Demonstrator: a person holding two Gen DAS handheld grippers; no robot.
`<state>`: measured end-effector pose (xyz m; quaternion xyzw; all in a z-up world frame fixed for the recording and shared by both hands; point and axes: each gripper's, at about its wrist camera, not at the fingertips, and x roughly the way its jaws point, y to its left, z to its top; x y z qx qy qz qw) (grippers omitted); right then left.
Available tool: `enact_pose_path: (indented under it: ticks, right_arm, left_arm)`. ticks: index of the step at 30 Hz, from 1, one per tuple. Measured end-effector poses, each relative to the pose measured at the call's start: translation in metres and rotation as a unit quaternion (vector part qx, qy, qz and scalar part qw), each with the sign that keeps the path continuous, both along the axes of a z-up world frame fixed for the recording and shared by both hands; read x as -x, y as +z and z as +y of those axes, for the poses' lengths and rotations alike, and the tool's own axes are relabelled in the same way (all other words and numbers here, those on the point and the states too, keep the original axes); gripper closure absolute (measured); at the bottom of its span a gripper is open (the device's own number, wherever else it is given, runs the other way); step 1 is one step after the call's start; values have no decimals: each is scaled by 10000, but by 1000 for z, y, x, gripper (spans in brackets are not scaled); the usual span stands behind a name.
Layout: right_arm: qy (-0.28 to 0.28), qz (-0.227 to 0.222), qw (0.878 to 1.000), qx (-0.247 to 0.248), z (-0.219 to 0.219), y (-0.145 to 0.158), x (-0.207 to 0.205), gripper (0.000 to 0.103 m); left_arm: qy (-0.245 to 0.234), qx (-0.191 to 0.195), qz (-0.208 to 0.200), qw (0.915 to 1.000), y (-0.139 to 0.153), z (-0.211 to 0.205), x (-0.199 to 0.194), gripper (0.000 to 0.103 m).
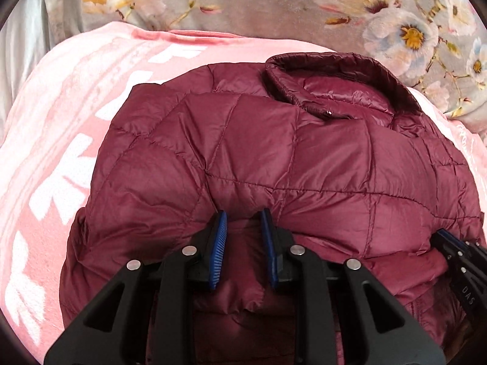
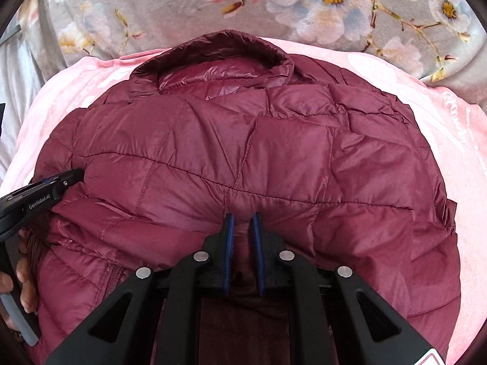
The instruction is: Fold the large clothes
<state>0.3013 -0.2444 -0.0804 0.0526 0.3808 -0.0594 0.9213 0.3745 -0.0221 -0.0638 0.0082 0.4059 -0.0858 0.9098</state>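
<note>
A maroon quilted puffer jacket (image 1: 274, 152) lies on a pink blanket, its collar (image 1: 328, 70) at the far side. Its near part is folded up into a thick rolled edge. My left gripper (image 1: 243, 216) pinches that edge, and a bulge of fabric fills the narrow gap between its blue pads. In the right wrist view the jacket (image 2: 228, 137) fills the frame, and my right gripper (image 2: 242, 217) is shut on the same folded edge further right, with a ridge of fabric squeezed between its pads. Each gripper shows at the edge of the other's view.
The pink blanket (image 1: 61, 137) with white lettering spreads under the jacket and out to both sides. Behind it lies a grey floral cover (image 1: 243, 0). A person's hand (image 2: 24, 273) holds the left gripper's handle at the left edge of the right wrist view.
</note>
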Motion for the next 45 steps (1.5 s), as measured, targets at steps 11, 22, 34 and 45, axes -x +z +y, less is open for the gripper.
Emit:
enact_pose_path:
  ticks: [11,22,34,45]
  right_arm:
    - [18,-45,9999,-164,-4,-2,-2,92]
    - [39,-78,9991,-407,-11,-3,-1,93]
    - [25,11,9997,-251,-3,1,10,91]
    - [277,-207,9978,-558,-23,60,26,55]
  left_arm:
    - [-6,-170,-73,9998,1,-5,0,81]
    - [5,-259,-89,9996,2,-6,1,81]
    - [-127,-83,-78,9999,4,-1,5,72]
    - [-411,102,-420,9982,51,12,14,31]
